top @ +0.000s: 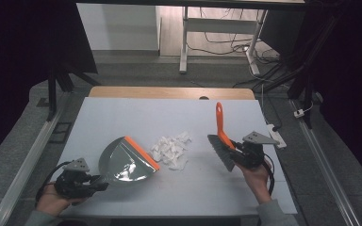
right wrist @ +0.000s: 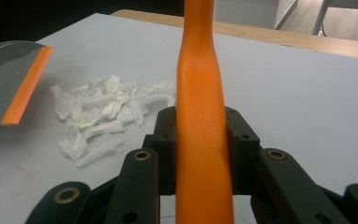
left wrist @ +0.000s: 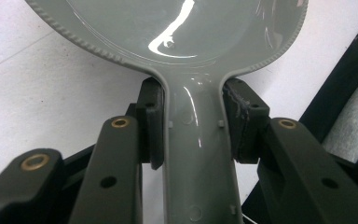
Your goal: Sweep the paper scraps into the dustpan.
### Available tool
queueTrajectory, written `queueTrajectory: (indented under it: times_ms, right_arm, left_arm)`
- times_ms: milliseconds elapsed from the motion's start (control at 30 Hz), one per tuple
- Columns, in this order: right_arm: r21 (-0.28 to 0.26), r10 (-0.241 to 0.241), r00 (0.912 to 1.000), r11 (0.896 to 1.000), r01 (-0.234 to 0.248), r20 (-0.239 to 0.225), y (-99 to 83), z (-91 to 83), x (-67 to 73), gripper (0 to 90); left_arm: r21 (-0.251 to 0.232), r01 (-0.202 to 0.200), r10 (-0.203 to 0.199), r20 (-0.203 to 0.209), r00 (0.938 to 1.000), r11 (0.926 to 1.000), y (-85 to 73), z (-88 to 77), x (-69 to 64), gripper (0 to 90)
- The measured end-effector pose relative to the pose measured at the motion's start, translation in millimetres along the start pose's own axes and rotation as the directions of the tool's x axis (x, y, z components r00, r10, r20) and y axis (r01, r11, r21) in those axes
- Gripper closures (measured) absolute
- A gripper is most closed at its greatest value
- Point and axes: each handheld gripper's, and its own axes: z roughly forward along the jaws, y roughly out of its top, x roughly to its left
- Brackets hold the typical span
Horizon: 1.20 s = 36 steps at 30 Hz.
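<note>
A grey dustpan (top: 125,162) with an orange lip lies on the white table cover, its lip facing a pile of white paper scraps (top: 172,149). My left gripper (top: 99,184) is shut on the dustpan's handle (left wrist: 198,154), one pad on each side. My right gripper (top: 233,151) is shut on the orange handle (right wrist: 201,135) of a small brush (top: 221,141). The brush's dark bristles (top: 220,153) sit to the right of the scraps, and its handle points away from me. The scraps (right wrist: 105,114) and the dustpan lip (right wrist: 25,86) lie to the left in the right gripper view.
The white cover (top: 136,117) spans most of the table, with a wooden strip (top: 169,92) at the far edge. Beyond stand a white desk frame (top: 185,42), cables on the floor and a power strip (top: 275,135) by the table's right side.
</note>
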Motion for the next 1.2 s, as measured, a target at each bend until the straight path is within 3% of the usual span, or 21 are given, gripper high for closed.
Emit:
queueTrajectory:
  times_ms: [400, 767, 1200]
  right_arm:
    - [0.028, -0.018, 0.9998, 0.999, 0.019, -0.003, 25.8, 44.8, 14.7, 70.1]
    - [0.083, -0.022, 0.9995, 0.996, 0.02, 0.023, 35.8, 86.4, 13.5, 70.1]
    - [0.097, 0.011, 0.9979, 0.995, -0.018, 0.064, 35.8, 106.1, 3.8, 70.1]
  left_arm:
    - [0.023, -0.014, 0.014, 0.032, 0.9994, 0.9996, -0.5, 5.5, 2.8, 62.1]
    - [0.052, -0.026, 0.024, 0.044, 0.9987, 0.9983, -1.8, 10.3, 4.4, 62.0]
    - [0.076, -0.025, 0.022, 0.042, 0.9989, 0.9968, -2.3, 15.5, 5.2, 62.0]
